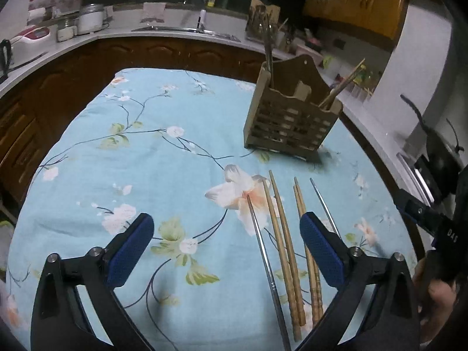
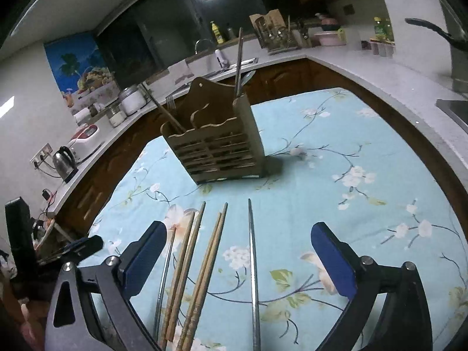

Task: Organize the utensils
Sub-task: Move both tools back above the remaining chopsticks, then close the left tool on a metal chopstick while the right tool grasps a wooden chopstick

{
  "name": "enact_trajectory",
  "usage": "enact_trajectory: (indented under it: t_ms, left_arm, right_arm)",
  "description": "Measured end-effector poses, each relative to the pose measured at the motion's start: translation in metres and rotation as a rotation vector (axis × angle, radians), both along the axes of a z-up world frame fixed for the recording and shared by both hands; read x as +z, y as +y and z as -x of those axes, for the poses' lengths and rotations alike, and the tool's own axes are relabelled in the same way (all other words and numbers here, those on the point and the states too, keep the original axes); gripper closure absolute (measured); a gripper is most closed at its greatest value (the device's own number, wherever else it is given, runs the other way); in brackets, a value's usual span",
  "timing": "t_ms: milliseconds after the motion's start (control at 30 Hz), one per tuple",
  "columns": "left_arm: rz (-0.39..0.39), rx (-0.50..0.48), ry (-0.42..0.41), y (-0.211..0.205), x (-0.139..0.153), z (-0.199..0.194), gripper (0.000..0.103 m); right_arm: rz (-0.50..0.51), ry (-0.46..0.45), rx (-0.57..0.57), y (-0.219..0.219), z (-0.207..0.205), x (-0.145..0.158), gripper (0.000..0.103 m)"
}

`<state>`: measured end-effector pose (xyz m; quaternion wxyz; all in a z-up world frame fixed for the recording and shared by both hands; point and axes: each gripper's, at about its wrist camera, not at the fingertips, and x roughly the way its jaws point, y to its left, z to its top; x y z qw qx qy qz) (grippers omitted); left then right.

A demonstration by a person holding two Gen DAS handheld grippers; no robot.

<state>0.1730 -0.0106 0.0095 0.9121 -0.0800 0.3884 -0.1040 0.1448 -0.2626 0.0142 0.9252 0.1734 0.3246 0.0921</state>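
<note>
Chopsticks [image 2: 187,266]: wooden pairs and metal ones lie side by side on the floral worktop [image 2: 336,134] under your hands | left hand-held gripper [image 1: 226,231] spread wide, empty | right hand-held gripper [image 2: 238,242] wide, empty | wooden holder [image 2: 216,146] stands beyond, utensils upright inside.

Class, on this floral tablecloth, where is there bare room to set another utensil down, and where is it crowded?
Free: the blue floral cloth left of the slatted wooden utensil holder, and cloth right of the lone metal chopstick. Crowded: the row of wooden chopsticks in front of the holder.
</note>
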Motion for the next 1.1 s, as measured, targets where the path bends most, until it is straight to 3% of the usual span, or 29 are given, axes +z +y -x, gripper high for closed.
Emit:
enact_trajectory:
  t_ms: [167, 400, 467, 833, 1100]
  left_arm:
    - [-0.012, -0.049, 0.062, -0.012, -0.010, -0.017, 0.024]
    - [-0.022, -0.101, 0.148, -0.029, -0.031, -0.038, 0.051]
    - [-0.019, -0.112, 0.165, -0.033, -0.035, -0.044, 0.055]
    - [-0.026, -0.153, 0.243, -0.049, -0.059, -0.071, 0.074]
    - [-0.045, -0.169, 0.257, -0.052, -0.067, -0.072, 0.080]
  right_arm:
    - [-0.001, 0.037, 0.028, 0.008, -0.015, -0.006, 0.035]
    - [-0.006, 0.122, 0.095, 0.028, -0.051, -0.023, 0.060]
    - [-0.006, 0.149, 0.113, 0.034, -0.063, -0.030, 0.075]
    - [0.069, 0.276, 0.162, 0.060, -0.125, -0.070, 0.090]
    - [0.167, 0.276, 0.205, 0.069, -0.122, -0.072, 0.092]
